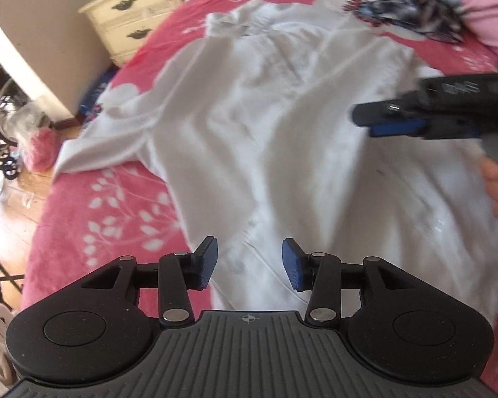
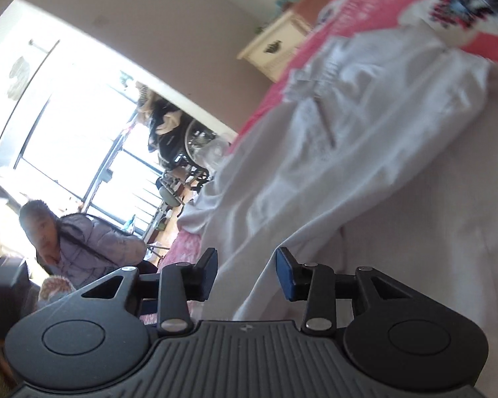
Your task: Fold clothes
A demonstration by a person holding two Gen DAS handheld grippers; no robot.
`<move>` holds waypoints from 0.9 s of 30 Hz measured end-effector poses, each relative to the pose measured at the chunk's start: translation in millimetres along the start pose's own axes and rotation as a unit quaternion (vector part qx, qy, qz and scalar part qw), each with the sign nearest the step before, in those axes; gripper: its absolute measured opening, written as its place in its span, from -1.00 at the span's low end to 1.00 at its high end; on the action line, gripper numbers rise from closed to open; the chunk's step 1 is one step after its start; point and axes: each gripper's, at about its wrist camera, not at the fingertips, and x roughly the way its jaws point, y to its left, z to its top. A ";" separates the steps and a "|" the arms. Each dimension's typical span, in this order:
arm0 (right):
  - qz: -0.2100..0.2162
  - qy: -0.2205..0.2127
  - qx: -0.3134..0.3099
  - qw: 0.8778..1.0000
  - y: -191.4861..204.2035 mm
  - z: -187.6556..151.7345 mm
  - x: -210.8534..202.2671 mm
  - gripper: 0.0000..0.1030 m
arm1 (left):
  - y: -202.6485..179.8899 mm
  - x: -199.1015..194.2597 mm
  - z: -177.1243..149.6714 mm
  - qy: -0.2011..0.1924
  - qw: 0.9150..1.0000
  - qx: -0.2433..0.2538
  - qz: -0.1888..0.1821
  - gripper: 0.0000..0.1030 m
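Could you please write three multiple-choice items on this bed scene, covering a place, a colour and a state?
1. Where does the white garment lie?
A. on the pink floral bedspread
B. on the floor
C. on the dresser

2. What colour are the left gripper's pads?
A. red
B. blue
C. yellow

3. How do the left gripper's jaws stand?
A. shut on the garment
B. shut on a pillow
C. apart, holding nothing

Answers: 1 A, bedspread shows round the garment; 2 B, both pads look blue; 3 C, a clear gap shows between the pads, above the cloth.
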 end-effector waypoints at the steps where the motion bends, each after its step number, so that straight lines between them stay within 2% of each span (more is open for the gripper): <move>1: -0.006 -0.010 -0.020 1.000 7.2 -1.4 -0.1 -0.23 | 0.5 10.3 3.1 0.001 1.000 0.008 -0.003 -0.17; 5: -0.015 -0.041 -0.060 0.997 25.7 -3.9 -0.6 -0.23 | -3.3 46.8 9.2 0.019 0.998 0.047 -0.025 -0.18; 8: -0.052 -0.038 -0.086 0.994 27.8 -5.9 5.1 -0.23 | -5.7 57.2 7.5 0.025 0.998 0.057 -0.033 -0.29; 10: -0.082 -0.013 -0.096 0.992 22.7 -9.6 12.1 -0.23 | -6.1 57.3 5.4 0.025 0.998 0.057 -0.034 -0.30; 13: -0.116 0.072 -0.087 0.987 7.3 -18.5 32.6 -0.24 | -6.6 53.1 3.5 0.025 0.997 0.064 -0.025 -0.30; 15: -0.139 0.105 -0.096 0.980 1.0 -25.7 37.0 -0.46 | -3.1 47.9 5.7 0.027 0.997 0.064 -0.014 -0.29; 18: -0.136 0.112 -0.099 0.979 1.4 -25.2 30.1 -0.45 | 2.1 40.2 9.0 0.029 0.997 0.064 0.003 -0.29; 21: -0.127 0.126 -0.090 0.980 -5.6 -27.8 26.3 -0.47 | 12.8 26.3 27.4 0.005 0.999 0.032 0.015 -0.29; 23: -0.121 0.126 -0.082 0.981 -7.1 -27.9 22.2 -0.47 | 15.7 25.9 47.9 -0.014 1.000 0.006 0.002 -0.27; 27: -0.111 0.123 -0.072 0.984 -10.6 -28.9 17.6 -0.47 | -5.4 56.1 94.6 -0.018 0.999 0.002 -0.051 -0.26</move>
